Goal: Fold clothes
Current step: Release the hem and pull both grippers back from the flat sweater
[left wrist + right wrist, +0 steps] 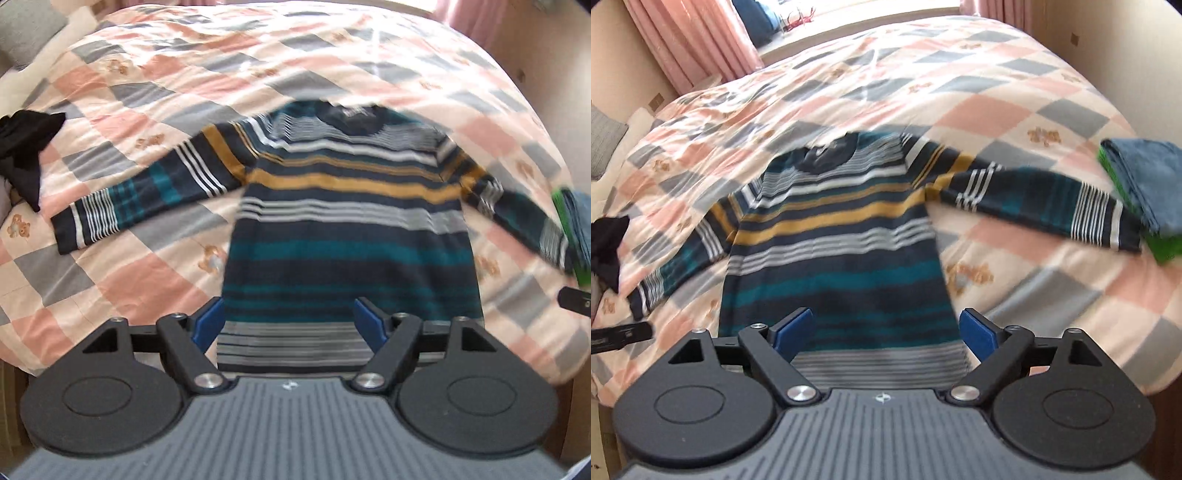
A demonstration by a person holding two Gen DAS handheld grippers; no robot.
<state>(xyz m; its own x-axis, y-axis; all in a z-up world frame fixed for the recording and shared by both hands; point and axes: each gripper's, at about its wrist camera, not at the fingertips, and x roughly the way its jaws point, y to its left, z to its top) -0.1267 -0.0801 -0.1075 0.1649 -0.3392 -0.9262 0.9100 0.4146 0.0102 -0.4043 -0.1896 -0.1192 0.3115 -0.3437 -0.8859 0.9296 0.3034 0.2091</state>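
We see the striped sweater (347,229) lying flat on the checked quilt (155,92), sleeves spread — its neck label is too blurred to read. Our left gripper (289,325) and right gripper (885,332) hang above its hem, jaws spread, pinching nothing.
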